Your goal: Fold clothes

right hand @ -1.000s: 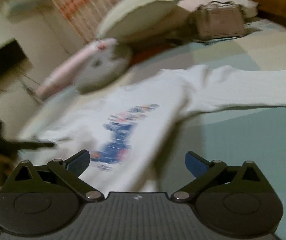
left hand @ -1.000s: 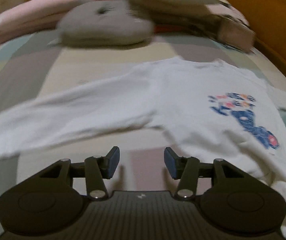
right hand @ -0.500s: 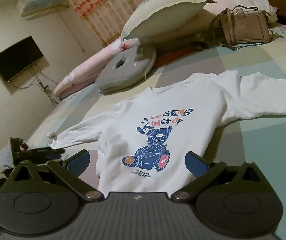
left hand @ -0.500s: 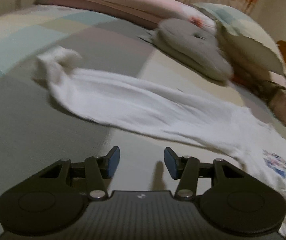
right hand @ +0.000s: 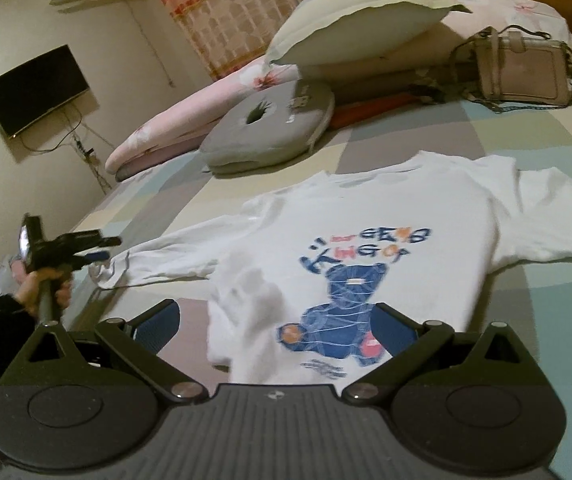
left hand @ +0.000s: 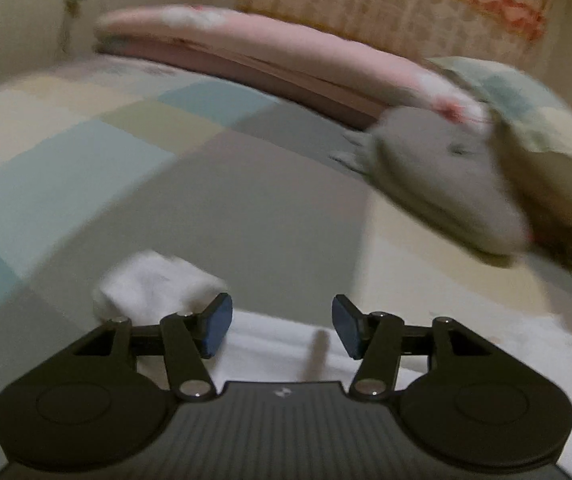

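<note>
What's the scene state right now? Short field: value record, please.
surface: bed with patchwork sheet
garment: white long-sleeve shirt, spread flat, print side up, not yet folded
print: blue bear with lettering
left gripper: open, over the sleeve cuff, no grip seen
right gripper: open, near the shirt hem, holding nothing
background: grey ring cushion, pillows, handbag
image quality: left wrist view motion-blurred

One sweatshirt [right hand: 366, 232], two pillows [right hand: 350, 20], one handbag [right hand: 522, 70]
</note>
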`<action>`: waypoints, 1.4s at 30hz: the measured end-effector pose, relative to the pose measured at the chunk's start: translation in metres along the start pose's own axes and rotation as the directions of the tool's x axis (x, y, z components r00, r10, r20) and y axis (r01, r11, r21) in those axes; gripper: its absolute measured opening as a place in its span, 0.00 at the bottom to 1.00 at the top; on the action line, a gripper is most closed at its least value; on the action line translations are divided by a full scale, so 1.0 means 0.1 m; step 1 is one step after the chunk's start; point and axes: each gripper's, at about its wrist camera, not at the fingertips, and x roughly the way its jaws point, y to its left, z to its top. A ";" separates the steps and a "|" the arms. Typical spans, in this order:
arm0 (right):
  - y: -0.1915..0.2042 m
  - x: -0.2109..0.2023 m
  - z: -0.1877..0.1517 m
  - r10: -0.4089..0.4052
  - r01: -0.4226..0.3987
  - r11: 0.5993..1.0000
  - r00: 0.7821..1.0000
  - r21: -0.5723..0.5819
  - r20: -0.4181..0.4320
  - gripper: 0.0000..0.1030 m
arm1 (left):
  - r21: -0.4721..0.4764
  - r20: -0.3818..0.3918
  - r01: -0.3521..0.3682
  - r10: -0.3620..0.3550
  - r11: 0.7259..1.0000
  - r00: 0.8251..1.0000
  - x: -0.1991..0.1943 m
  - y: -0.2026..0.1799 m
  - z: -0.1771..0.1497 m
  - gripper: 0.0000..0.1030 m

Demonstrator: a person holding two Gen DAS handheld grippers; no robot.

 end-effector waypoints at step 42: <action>1.67 1.81 -0.38 -0.042 -0.106 0.925 0.927 -0.365 -0.374 1.00 | -0.140 0.067 0.013 -0.003 0.990 0.998 -0.36 1.35 -0.09 0.08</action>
